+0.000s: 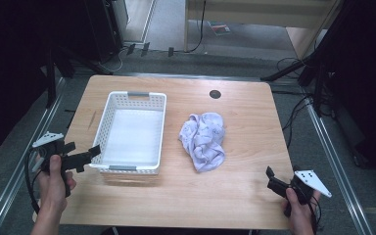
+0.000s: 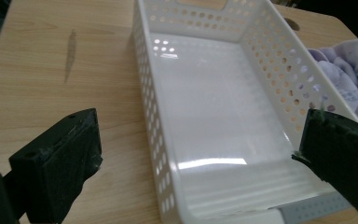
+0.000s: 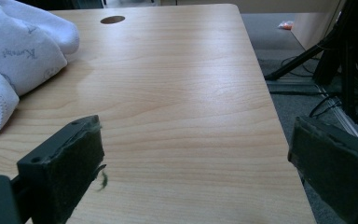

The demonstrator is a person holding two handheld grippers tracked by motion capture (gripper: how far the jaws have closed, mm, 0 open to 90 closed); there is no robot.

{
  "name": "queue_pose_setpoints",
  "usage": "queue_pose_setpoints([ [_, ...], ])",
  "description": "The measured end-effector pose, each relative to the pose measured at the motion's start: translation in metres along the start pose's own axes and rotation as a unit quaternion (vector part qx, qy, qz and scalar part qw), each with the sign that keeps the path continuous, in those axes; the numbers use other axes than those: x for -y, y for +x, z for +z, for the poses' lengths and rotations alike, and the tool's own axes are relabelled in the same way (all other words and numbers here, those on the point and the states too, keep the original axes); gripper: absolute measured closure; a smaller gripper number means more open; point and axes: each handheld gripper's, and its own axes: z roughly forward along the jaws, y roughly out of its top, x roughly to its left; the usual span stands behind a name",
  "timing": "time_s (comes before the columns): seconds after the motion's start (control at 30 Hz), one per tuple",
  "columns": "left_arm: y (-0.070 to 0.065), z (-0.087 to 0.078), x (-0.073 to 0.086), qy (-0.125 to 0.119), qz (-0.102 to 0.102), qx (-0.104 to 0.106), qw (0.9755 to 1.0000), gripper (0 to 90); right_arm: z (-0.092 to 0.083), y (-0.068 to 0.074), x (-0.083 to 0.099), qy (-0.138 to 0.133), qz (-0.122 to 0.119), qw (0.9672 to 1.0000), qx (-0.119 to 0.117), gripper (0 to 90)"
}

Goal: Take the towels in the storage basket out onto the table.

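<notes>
Wood-grain table (image 1: 245, 196) is seen from the high view w/ a white perforated basket (image 1: 108, 110) set left of centre, long axis running away from the person; grey handle strips noted at near and far ends. Basket interior is seen bare in the left gripper view. Pale lilac printed cloth (image 1: 204, 139) is bunched in a heap just right of the basket, not touching it, approx. mid-table. Round cable hole (image 1: 215, 94) is noted near the far edge. Left gripper (image 1: 89, 154) is held at the near-left corner of the basket, jaws spread wide w/ nothing between the pads; in the left gripper view the left gripper (image 2: 196, 163) straddles the basket's near-left corner, one jaw over bare table outside the wall, the other over the near right rim; contact w/ the basket can't be told. Right gripper (image 1: 272, 182) is held low at the near-right table edge, well apart from the cloth; in the right gripper view its jaws are wide apart, over bare wood, cloth (image 3: 14, 60) seen far left.
</notes>
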Motion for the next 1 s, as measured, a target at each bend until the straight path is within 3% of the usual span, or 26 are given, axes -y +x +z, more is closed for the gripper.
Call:
queue_pose_setpoints([
  [0.03, 0.000, 0.000, 0.000, 0.000, 0.000, 0.000, 1.0000, 0.0, 0.000, 0.000, 0.000, 0.000, 0.000, 1.0000, 0.000, 3.3],
  [0.07, 0.008, -0.003, 0.011, -0.016, -0.008, -0.001, 0.9998, 0.0, 0.000, 0.000, 0.000, 0.000, 0.000, 1.0000, 0.000, 3.3],
  [0.23, 0.022, -0.006, 0.038, -0.057, -0.022, -0.021, 0.9979, 0.0, 0.000, 0.000, 0.000, 0.001, 0.005, 1.0000, 0.005, 3.1],
  [0.33, 0.028, -0.009, 0.046, -0.084, -0.004, -0.046, 0.9954, 0.0, 0.000, -0.001, 0.000, 0.001, 0.009, 0.9999, 0.008, 2.8],
  [0.4, 0.034, -0.010, 0.052, -0.101, -0.015, -0.036, 0.9941, 0.0, 0.001, -0.001, 0.000, 0.002, 0.010, 0.9999, 0.011, 2.8],
  [0.67, 0.052, -0.002, 0.073, -0.104, -0.018, -0.049, 0.9932, 0.0, 0.001, -0.001, -0.001, 0.006, 0.010, 0.9997, 0.019, 2.8],
  [1.0, 0.057, -0.001, 0.077, -0.116, -0.039, -0.038, 0.9917, 0.0, 0.003, -0.001, -0.001, 0.012, 0.018, 0.9993, 0.029, 3.0],
])
